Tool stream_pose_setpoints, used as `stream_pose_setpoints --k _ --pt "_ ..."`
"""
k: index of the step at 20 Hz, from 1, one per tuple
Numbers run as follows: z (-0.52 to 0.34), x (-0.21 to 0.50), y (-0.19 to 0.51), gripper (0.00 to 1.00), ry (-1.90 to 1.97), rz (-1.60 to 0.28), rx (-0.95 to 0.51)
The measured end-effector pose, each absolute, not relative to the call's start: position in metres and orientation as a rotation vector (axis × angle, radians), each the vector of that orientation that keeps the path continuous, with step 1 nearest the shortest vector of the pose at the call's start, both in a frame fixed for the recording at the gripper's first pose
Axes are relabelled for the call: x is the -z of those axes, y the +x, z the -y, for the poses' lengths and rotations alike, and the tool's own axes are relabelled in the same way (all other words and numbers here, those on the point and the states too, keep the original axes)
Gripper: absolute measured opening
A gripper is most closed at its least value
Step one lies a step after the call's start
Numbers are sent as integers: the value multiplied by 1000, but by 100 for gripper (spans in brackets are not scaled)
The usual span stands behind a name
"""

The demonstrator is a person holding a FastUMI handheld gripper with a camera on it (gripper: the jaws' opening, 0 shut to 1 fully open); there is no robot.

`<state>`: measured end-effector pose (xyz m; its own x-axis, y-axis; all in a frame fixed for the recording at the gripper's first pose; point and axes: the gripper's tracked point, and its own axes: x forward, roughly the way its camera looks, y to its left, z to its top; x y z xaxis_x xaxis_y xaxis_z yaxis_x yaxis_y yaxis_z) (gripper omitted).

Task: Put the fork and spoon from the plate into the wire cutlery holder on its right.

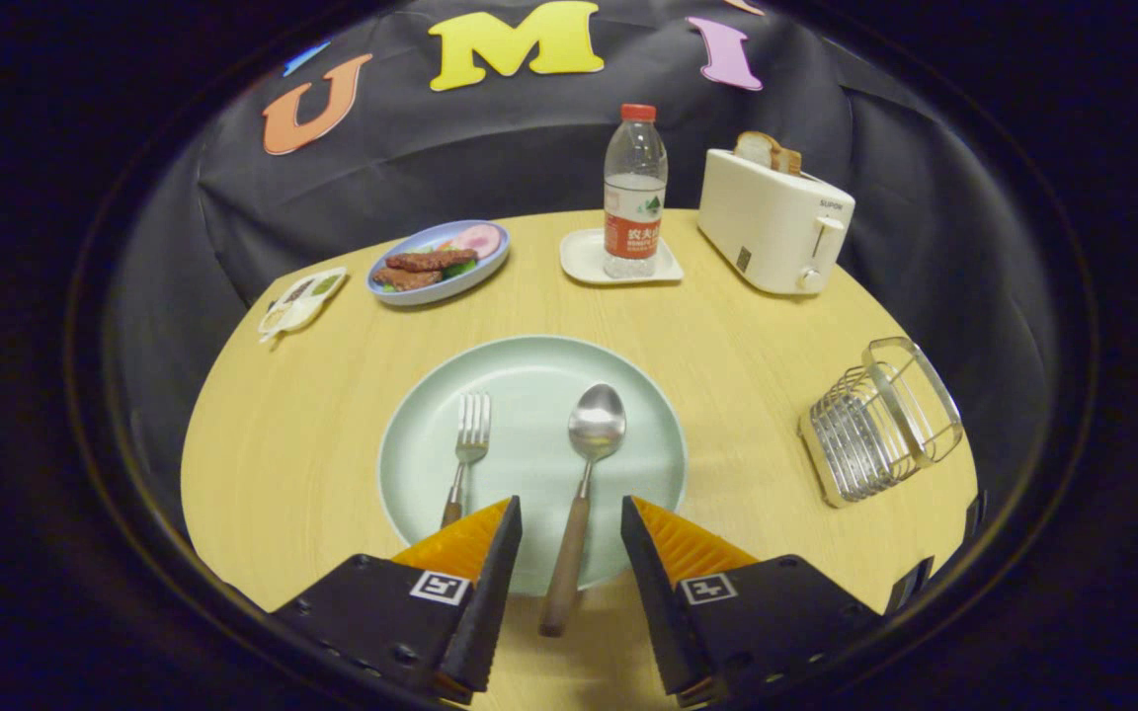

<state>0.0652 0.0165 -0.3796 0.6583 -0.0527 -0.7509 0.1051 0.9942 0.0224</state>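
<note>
Wooden table (312, 415), spoon (584, 474) lengthwise between gripper (569, 538) fingers, bowl ahead

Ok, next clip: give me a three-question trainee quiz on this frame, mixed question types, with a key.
1. True or false: the gripper is shut on the spoon.
2. Which stands on the small white tray? A) toaster B) water bottle C) wire cutlery holder
3. Fill in: the fork lies on the pale green plate to the ___ of the spoon.

Key
1. False: the fingers are open, with the spoon's wooden handle between them.
2. B
3. left
</note>
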Motion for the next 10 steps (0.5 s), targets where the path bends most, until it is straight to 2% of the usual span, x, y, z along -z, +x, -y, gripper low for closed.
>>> stream_pose_setpoints --k 1,2,3,4,5,6,7,8,10 --pt "-18 385 64 57 76 -874 98" --pt "-18 389 64 46 87 -896 101" --pt "-17 394 66 44 101 -906 99" --pt "-20 396 67 32 113 -911 90" --pt "-20 398 67 28 109 -919 92" --pt "-18 400 68 18 101 -926 92" --pt "-14 397 67 18 83 -921 101" --pt "-13 394 68 9 65 -921 100" --pt "-13 390 69 9 37 -912 86"
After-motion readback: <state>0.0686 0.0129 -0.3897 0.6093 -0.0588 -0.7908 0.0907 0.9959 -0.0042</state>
